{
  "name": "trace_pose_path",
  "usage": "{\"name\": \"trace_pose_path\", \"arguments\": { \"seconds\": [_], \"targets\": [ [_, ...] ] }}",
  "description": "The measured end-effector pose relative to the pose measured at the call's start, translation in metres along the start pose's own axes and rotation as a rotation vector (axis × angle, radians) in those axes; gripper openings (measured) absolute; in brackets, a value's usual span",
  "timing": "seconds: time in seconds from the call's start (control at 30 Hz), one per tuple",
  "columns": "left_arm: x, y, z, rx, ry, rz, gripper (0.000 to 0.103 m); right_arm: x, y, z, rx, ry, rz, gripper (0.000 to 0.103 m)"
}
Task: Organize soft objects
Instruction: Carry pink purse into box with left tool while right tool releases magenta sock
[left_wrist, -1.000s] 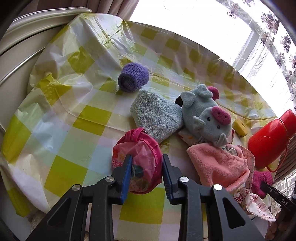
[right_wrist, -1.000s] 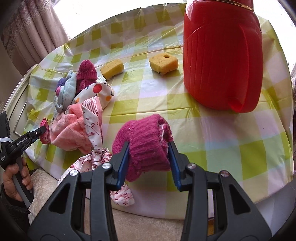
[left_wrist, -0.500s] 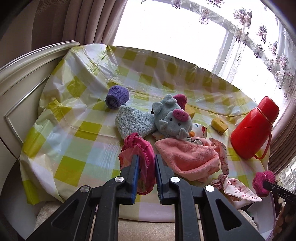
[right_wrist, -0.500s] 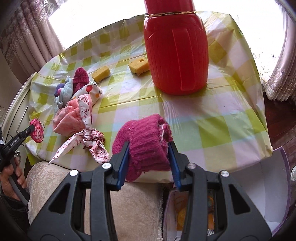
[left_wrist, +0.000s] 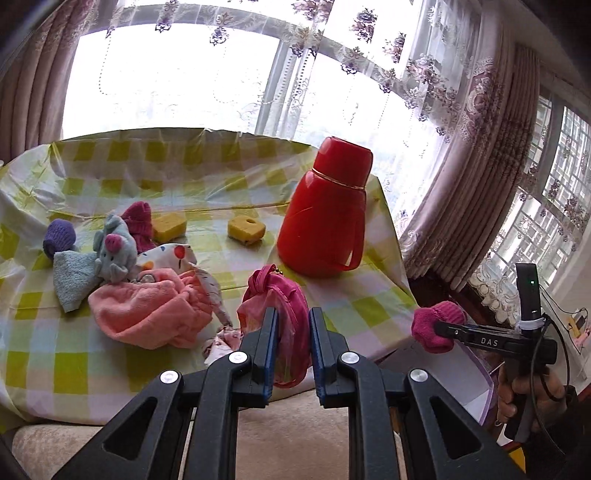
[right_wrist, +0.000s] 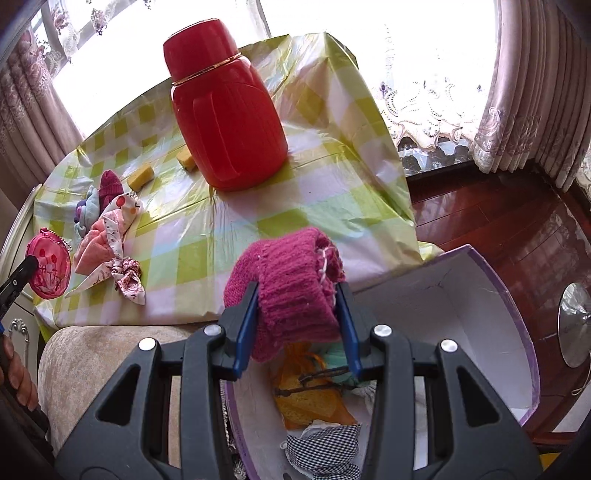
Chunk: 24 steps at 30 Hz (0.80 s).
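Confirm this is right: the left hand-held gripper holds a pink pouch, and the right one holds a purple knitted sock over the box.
Not quite: the sock in the right hand-held gripper is magenta, as the right wrist view shows. The rest stands: the left hand-held gripper holds the pink pouch, and the sock hangs over the box.

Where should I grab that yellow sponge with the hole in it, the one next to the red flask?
Take the yellow sponge with the hole across its two long flat sides, coming down from above. It lies flat on the tablecloth with bare cloth around it. I would approach from the side away from the red flask, which stands tall beside it.
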<state>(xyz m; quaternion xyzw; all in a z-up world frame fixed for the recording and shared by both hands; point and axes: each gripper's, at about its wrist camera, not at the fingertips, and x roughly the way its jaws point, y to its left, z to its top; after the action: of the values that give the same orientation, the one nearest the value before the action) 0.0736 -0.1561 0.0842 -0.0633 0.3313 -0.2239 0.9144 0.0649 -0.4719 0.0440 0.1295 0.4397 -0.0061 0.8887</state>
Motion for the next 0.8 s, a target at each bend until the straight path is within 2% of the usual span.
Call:
{"name": "trace_pose_path", "arguments": {
  "seconds": [0.1, 0.3, 0.6, 0.67, 0.7, 0.73, 0.8],
  "targets": [
    [0.020, -0.037, 0.000, 0.055, 0.044, -0.092, 0.017, -0.008, -0.023, -0.004, 0.041, -0.011, -0.027, 0.044],
    [0.057, -0.107, 0.000, 0.191, 0.121, -0.230, 0.017, -0.022, -0.059, -0.012, 0.104, -0.028, -0.092, 0.044],
    [0.110, -0.187, 0.000, 0.310, 0.220, -0.369, 0.020, -0.034, -0.099, -0.020, 0.177, -0.043, -0.161, 0.046],
    [0.125, -0.198, -0.001, 0.316, 0.258, -0.389, 0.031, -0.034, -0.103, -0.020, 0.182, -0.049, -0.175, 0.052],
    [0.133, -0.200, -0.002, 0.309, 0.276, -0.390, 0.045, -0.034, -0.105, -0.020, 0.186, -0.049, -0.177, 0.054],
    [0.138, -0.201, -0.002, 0.298, 0.288, -0.384, 0.053, -0.034, -0.108, -0.020, 0.191, -0.051, -0.177, 0.054],
    [0.141, -0.198, -0.002, 0.280, 0.294, -0.376, 0.053, -0.035, -0.111, -0.021, 0.198, -0.052, -0.175, 0.055]
  ]
}}
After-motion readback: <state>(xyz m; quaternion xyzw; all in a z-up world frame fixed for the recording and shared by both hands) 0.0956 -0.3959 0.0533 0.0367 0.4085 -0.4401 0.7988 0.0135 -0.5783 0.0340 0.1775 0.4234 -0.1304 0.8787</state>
